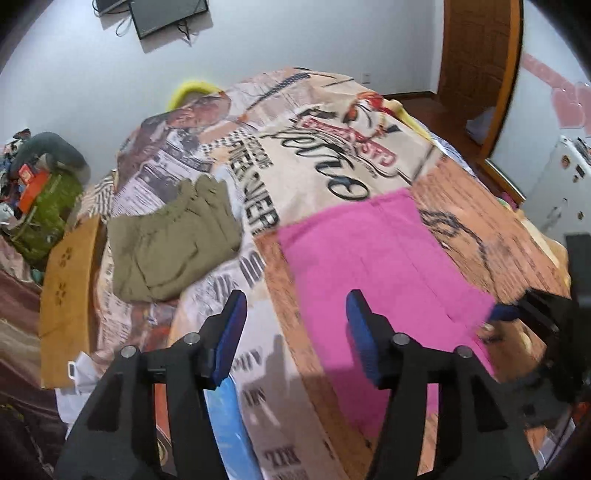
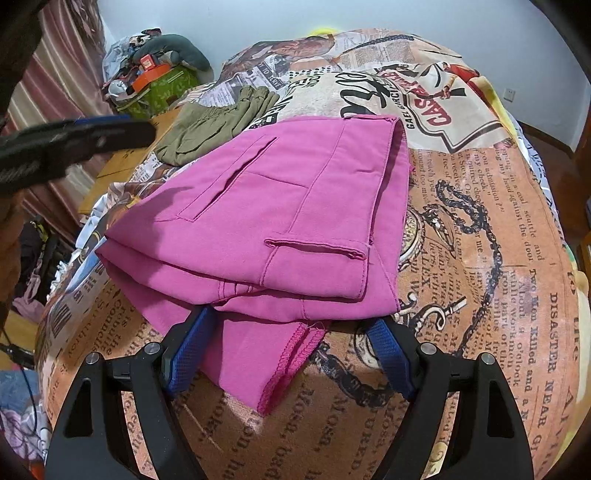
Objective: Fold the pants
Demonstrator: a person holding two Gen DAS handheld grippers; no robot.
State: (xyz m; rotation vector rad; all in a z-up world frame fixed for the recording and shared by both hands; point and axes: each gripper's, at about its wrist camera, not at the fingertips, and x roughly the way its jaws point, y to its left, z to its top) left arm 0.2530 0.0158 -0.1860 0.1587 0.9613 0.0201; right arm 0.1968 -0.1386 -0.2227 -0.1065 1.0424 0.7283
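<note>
Pants: pink pants (image 2: 280, 221) folded on bed.
Left: left gripper (image 1: 295, 332) spread, empty.
Right: right gripper (image 2: 291, 354) spread, cloth between, unpinched.
Left to do: little.

Place: a bedroom in a home, as I read it.
Work surface: my bed, under a newspaper-print blanket (image 2: 480, 229).
Wall: a dark screen (image 1: 168, 14) mounted high, cables hanging below it.
Exit: a wooden door (image 1: 476, 51).
Corner: a heap of household clutter (image 2: 155, 74) beside striped curtains (image 2: 62, 88).
</note>
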